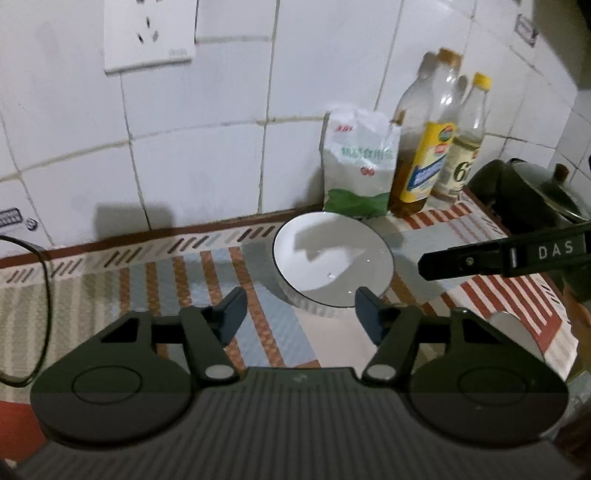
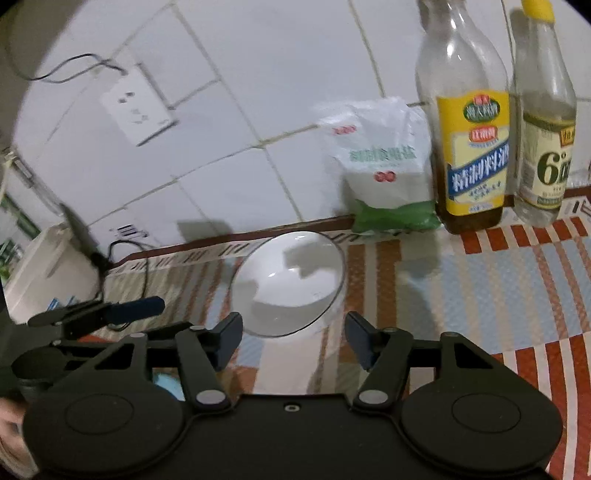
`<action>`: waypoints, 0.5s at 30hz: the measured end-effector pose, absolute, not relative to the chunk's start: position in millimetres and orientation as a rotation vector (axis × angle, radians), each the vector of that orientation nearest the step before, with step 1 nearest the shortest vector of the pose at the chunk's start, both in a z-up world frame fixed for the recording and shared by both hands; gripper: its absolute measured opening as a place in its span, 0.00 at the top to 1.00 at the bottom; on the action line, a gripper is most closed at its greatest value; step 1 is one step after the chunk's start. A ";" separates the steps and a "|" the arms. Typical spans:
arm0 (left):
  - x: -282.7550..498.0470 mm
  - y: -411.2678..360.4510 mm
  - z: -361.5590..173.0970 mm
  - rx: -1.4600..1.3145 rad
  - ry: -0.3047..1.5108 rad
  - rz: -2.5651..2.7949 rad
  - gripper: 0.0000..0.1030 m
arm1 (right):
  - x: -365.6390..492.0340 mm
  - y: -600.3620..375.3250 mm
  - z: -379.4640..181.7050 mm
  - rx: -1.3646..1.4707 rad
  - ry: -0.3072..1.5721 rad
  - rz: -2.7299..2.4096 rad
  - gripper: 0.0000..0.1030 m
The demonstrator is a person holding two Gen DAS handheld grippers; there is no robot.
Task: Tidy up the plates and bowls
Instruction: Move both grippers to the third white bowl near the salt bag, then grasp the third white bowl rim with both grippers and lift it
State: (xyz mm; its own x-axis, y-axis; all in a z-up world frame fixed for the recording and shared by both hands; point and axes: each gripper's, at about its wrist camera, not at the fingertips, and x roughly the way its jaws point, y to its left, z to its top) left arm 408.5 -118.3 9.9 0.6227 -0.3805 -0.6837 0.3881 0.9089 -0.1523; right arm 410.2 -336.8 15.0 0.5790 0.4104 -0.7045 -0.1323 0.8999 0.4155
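A white bowl (image 1: 332, 258) with a thin dark rim stands upright on the striped mat, close to the tiled wall. My left gripper (image 1: 301, 310) hovers just short of the bowl's near side, open; its right fingertip (image 1: 364, 299) overlaps the rim in the picture and the pads press on nothing. One finger (image 1: 461, 260) of the right gripper reaches in from the right, beside the bowl. In the right wrist view the same bowl (image 2: 288, 284) lies just ahead of my right gripper (image 2: 293, 332), which is open around the near rim. The left gripper's fingers (image 2: 140, 306) show at the left.
Behind the bowl a salt bag (image 1: 358, 166), a yellow-labelled bottle (image 1: 424, 155) and a clear bottle (image 1: 465, 147) stand against the wall. A dark pot with a lid (image 1: 535, 192) sits at the right. A black cable (image 1: 44, 295) loops at the left, under a wall socket (image 1: 147, 33).
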 end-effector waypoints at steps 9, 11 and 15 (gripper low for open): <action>456.7 -129.3 -18.3 -0.044 0.886 -0.373 0.59 | 446.6 -335.6 -14.6 0.370 0.963 0.294 0.53; 464.2 -128.1 -23.5 -0.057 0.904 -0.365 0.64 | 453.8 -334.4 -21.3 0.362 0.976 0.285 0.54; 473.2 -125.4 -29.9 -0.088 0.919 -0.375 0.66 | 465.4 -333.6 -31.2 0.355 0.997 0.276 0.60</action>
State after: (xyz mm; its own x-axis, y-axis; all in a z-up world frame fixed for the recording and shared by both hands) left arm 473.2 -125.4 -29.9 0.5469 -0.3534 -0.7590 0.2793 0.9316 -0.2326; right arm 465.4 -333.6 -31.2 0.5164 0.3846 -0.7651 -0.0646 0.9084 0.4130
